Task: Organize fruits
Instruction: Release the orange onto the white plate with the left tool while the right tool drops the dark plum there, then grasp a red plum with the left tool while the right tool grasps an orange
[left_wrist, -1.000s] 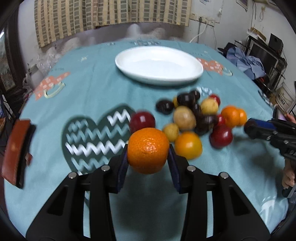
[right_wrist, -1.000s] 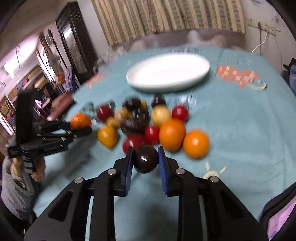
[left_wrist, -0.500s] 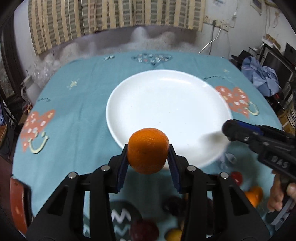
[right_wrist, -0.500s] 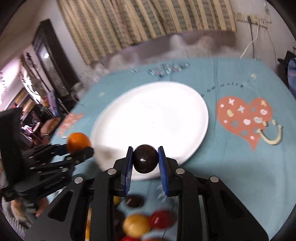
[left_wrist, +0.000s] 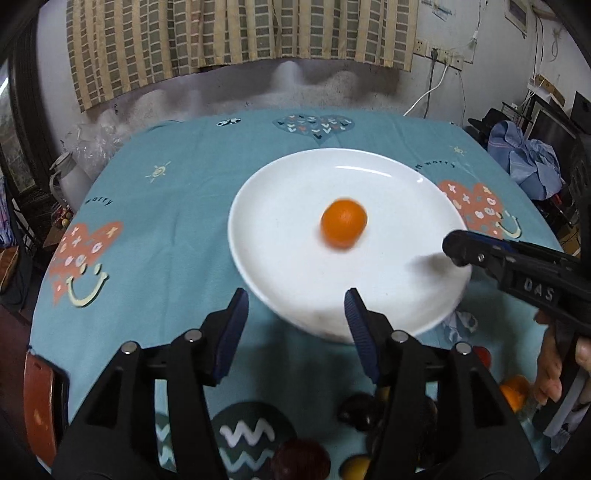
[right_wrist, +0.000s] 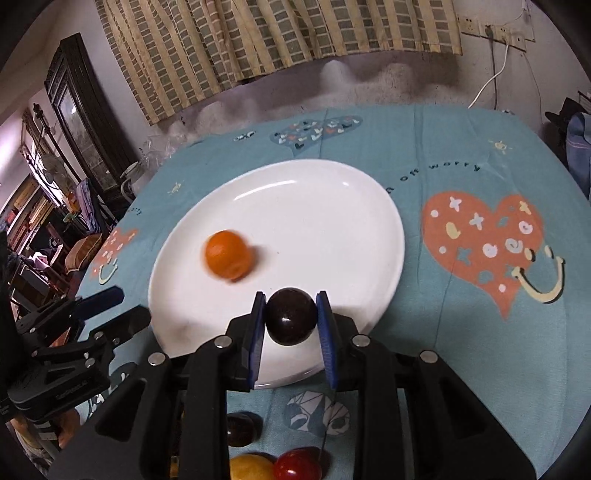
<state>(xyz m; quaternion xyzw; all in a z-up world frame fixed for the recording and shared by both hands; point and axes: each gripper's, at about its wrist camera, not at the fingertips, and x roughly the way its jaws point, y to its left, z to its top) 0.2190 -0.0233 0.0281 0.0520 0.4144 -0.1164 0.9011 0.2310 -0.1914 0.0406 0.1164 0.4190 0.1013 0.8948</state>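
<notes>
Left gripper hangs with its fingers spread wide, nothing between the blue pads. Right gripper is clamped tight, fingers pressed on both sides of a dark plum. The person's right hand is wrapped round that gripper's handle.

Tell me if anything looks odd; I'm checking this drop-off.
The orange on the white plate is motion-blurred, so it seems to be rolling freely. The left claw is open; the right claw grips a dark fruit.
</notes>
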